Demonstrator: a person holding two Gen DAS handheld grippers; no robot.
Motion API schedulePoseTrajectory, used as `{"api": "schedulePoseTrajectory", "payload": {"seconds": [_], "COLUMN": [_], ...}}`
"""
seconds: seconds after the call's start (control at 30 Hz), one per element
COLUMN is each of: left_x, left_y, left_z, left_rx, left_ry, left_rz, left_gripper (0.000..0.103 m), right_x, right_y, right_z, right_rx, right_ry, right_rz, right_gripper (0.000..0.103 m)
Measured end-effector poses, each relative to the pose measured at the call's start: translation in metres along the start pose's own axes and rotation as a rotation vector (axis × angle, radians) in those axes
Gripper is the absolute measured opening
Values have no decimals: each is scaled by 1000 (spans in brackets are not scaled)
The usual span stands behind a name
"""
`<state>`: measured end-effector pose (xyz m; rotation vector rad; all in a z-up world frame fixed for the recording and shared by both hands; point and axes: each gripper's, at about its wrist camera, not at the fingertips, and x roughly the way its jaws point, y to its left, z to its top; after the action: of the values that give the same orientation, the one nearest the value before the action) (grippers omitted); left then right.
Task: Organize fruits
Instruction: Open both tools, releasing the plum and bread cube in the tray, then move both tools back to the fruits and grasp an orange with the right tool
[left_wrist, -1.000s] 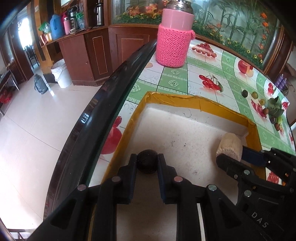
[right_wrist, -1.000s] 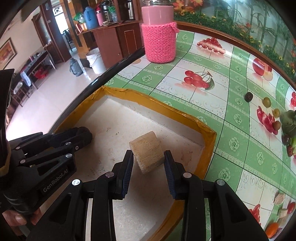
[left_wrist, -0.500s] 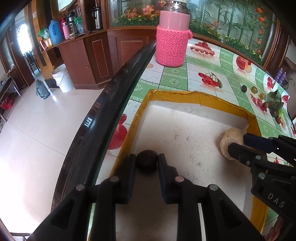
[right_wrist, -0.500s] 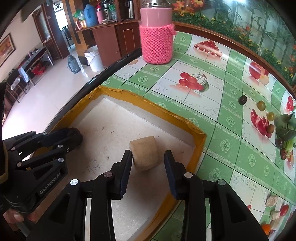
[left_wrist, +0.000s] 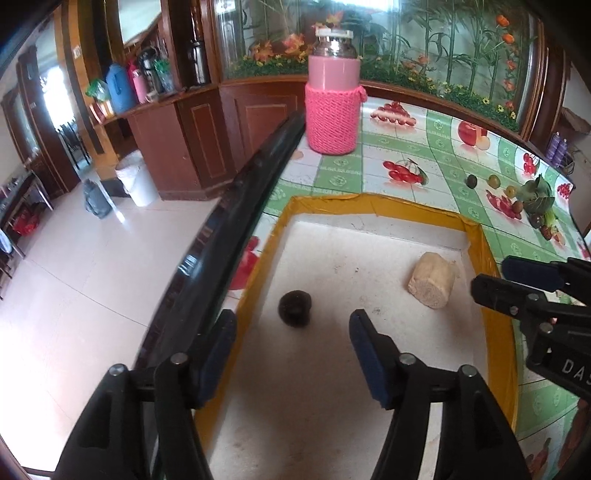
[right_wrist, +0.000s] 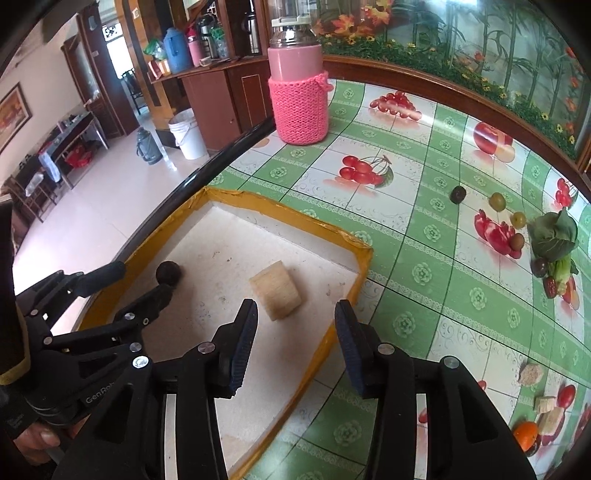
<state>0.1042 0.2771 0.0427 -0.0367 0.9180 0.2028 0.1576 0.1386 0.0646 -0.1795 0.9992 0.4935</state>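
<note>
Left wrist, left claw (left_wrist: 293, 332): I see its jaws just opened wide, gripping nothing; the dark fruit (left_wrist: 294, 307) lies loose in the tray (left_wrist: 369, 206).
Left wrist, tan chunk (left_wrist: 431, 280): resting near the tray's right wall.
Right wrist, right claw (right_wrist: 295, 332): just opened, empty; tan chunk (right_wrist: 276, 293) lies ahead, seemingly untouched.
Right wrist, counter (right_wrist: 406, 258): small fruits (right_wrist: 496, 201) lie scattered at right.

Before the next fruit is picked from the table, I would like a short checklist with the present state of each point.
1. Dark round fruit lies free in the tray: ok.
2. Tan cut piece lies free in the tray: ok.
3. Left gripper has just been opening, pads clear of the fruit: ok.
4. Right gripper has just been opening, nothing pressed: ok.
5. Loose fruits on the tablecloth wait unobstructed: ok.
6. Tray fixed in place: cannot tell.
</note>
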Motion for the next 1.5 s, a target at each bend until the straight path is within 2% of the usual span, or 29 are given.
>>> {"api": "schedulePoseTrajectory", "payload": {"seconds": [0.1,0.23,0.3,0.4,0.57,0.7,0.87,1.13,1.2,1.33,1.5], "left_x": [-9,-16,-19,-26,-38,-53,-71,-98,-100,-101,-102], "left_y": [5,15,20,24,16,-6,-47,-122,-140,-163,-180], "left_z": [-3,-7,-10,-15,-24,-33,-45,-62,-68,-75,-79], "left_rx": [-3,-34,-57,-88,-118,-107,-76,3,31,65,79], "left_ry": [-40,-41,-45,-47,-37,-47,-44,-31,-20,-2,13], "left_rz": [53,76,92,102,76,40,-29,-138,-147,-154,-141], "left_gripper": [77,78,82,85,86,89,90,90,91,91,91], "right_x": [-7,-13,-17,-24,-42,-59,-81,-118,-123,-115,-96], "right_y": [-3,-8,-11,-14,-18,-30,-60,-139,-161,-192,-202], "right_z": [-5,-11,-16,-24,-44,-67,-105,-168,-180,-193,-194], "right_rx": [3,18,29,48,74,120,179,265,286,331,315], "right_ry": [-8,-13,-17,-28,-39,-49,-58,-84,-83,-57,-28], "right_rz": [-1,2,5,10,26,56,54,-64,-94,-91,-66], "right_gripper": [45,47,49,55,56,56,56,57,57,57,57]}}
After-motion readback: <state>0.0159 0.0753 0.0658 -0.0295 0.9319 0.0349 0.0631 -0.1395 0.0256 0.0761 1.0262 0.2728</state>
